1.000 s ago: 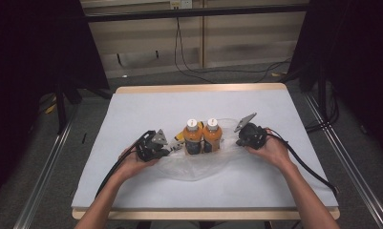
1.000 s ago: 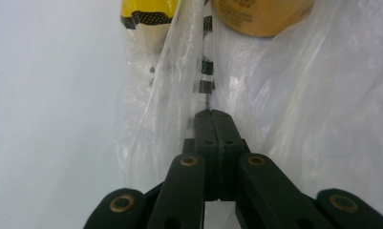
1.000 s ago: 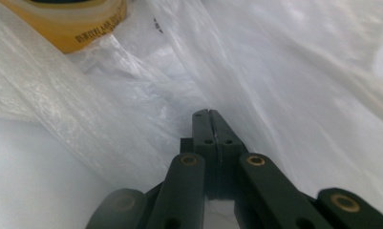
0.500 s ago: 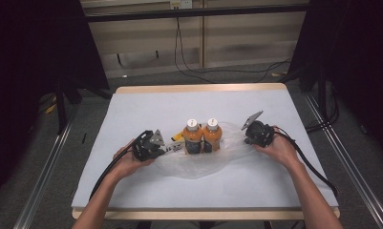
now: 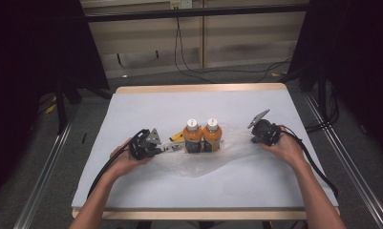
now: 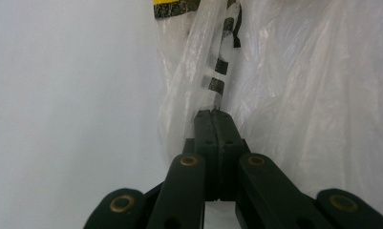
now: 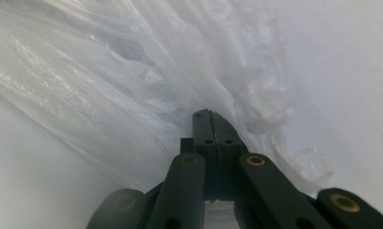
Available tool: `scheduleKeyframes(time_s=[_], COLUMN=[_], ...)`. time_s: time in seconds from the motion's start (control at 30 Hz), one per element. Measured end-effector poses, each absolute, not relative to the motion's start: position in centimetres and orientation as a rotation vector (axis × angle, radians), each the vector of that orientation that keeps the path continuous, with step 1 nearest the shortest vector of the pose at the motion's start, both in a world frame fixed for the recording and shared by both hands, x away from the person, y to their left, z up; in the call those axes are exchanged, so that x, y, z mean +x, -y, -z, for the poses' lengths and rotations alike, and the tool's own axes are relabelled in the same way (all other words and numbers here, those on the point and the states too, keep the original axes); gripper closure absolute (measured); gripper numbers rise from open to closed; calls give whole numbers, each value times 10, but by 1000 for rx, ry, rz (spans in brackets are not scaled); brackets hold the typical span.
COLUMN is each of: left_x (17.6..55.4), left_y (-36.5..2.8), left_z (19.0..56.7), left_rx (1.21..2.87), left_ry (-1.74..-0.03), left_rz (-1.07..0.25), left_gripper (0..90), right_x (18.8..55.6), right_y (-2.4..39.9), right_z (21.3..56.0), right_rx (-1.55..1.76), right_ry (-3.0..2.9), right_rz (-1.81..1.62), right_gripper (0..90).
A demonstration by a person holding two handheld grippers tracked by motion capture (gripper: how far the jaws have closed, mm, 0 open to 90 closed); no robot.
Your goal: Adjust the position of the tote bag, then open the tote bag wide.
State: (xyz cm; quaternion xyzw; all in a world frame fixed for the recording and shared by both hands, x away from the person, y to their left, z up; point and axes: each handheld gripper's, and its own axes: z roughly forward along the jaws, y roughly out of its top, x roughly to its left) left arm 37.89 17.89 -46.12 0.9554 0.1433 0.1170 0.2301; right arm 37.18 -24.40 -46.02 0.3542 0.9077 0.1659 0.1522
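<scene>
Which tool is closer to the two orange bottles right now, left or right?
Left. The left tool sits just beside the orange bottles, pinching the plastic bag. The right tool grips the bag's far edge, farther off.

no legible text anywhere, bottles [image 5: 202,136] labelled (print too small to read)

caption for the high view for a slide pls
Two hand-held claws, left and right, pinch opposite edges of a clear plastic bag around two orange bottles.
</scene>
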Motion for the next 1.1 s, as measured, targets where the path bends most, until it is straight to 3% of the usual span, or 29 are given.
scheduleKeyframes(time_s=[0.97, 1.1], left_x=[380, 384], left_y=[-198, -204], left_z=[461, 462], left_rx=[2610, 2561], left_ry=[-449, -486], left_rz=[-308, -250], left_gripper=[900, 900], right_x=[365, 365], right_y=[257, 257], right_z=[461, 461], right_rx=[1069, 1074], right_ry=[-2553, -2549], right_rz=[-453, -501], right_gripper=[900, 900])
